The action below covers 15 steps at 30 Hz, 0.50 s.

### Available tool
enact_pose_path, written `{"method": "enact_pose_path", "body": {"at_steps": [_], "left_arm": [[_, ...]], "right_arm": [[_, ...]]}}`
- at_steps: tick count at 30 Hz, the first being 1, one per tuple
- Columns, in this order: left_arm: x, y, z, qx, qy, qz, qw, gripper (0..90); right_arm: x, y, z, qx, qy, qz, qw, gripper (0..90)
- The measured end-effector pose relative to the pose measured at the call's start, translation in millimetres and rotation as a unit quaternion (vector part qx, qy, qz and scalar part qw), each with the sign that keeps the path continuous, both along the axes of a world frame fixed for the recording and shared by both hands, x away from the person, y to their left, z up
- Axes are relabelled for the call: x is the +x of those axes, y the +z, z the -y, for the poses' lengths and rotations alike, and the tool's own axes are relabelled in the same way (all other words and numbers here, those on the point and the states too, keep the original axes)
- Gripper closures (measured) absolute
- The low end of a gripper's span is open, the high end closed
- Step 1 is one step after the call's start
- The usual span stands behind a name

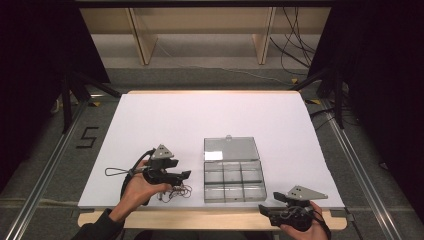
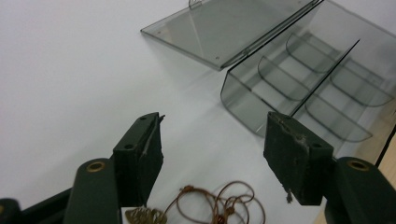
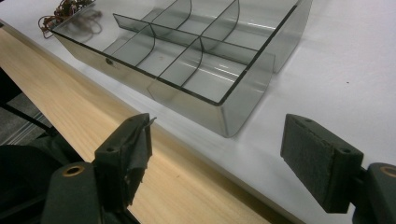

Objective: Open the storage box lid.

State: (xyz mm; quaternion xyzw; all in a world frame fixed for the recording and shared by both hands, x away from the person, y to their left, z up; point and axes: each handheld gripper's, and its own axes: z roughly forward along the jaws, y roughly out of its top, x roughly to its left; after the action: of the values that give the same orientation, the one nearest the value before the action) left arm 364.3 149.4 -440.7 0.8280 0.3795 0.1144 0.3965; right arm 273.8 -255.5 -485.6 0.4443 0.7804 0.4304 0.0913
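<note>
The brown cord necklace [image 2: 215, 205] is seen on the desk [image 1: 165, 115] just under the spread left gripper [image 2: 215, 161], with the clear box [image 1: 234, 180] beside it. The right gripper [image 3: 217, 163] is spread too, farther off by the box's other side.

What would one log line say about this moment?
left hand-held gripper: open, over brown cord necklace | right hand-held gripper: open, empty, at table edge | clear divider box: lid open, compartments empty
</note>
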Motion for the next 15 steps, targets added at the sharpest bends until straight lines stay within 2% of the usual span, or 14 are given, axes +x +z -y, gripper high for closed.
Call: {"method": "enact_pose_path", "body": {"at_steps": [1,2,3,4,5,6,7,10,11,14,15], "left_arm": [[-1.1,-0.5,-1.5,0.008,0.003,-0.001,1.0,34.4],[-2.4,-1.6,-1.9,0.006,0.008,-0.001,1.0,34.4],[-2.6,-2.1,-4.2,0.016,-0.002,0.002,0.9999,34.3],[-4.1,-2.9,-5.0,0.018,0.002,-0.001,0.9998,34.0],[-4.5,-3.9,-6.4,0.021,0.0,0.001,0.9998,33.5],[-5.3,-5.3,-7.6,0.024,0.005,-0.001,0.9997,32.9],[-6.2,-6.2,-9.2,0.026,0.003,-0.006,0.9996,32.3],[-8.7,-8.8,-12.3,0.041,0.003,-0.004,0.9992,31.5],[-10.4,-10.8,-12.3,0.037,0.007,-0.009,0.9993,31.2],[-12.9,-13.2,-14.9,0.049,0.005,-0.007,0.9988,30.8],[-14.2,-14.5,-15.7,0.047,0.006,-0.008,0.9988,30.7]], "right_arm": [[1.7,-0.3,2.0,-0.01,0.006,0.017,0.9998,25.8],[1.7,-0.8,2.0,-0.011,0.006,0.016,0.9998,25.8],[1.4,-1.1,1.8,-0.009,0.005,0.015,0.9998,25.8],[1.3,-1.1,2.1,-0.011,0.004,0.015,0.9998,25.8],[-1.6,-0.8,-0.4,0.005,-0.008,-0.01,0.9999,25.8],[-0.3,-1.4,1.0,-0.002,-0.003,0.005,1.0,25.8],[0.0,-1.4,1.8,-0.002,0.001,0.006,1.0,25.8],[1.4,-2.5,4.1,-0.007,0.004,0.013,0.9999,25.8],[-0.8,-1.9,2.5,0.006,-0.002,-0.009,0.9999,25.8],[0.1,-3.3,3.9,0.001,-0.002,0.003,1.0,25.9],[0.0,-3.9,3.6,0.004,-0.004,0.006,1.0,25.8]]}}
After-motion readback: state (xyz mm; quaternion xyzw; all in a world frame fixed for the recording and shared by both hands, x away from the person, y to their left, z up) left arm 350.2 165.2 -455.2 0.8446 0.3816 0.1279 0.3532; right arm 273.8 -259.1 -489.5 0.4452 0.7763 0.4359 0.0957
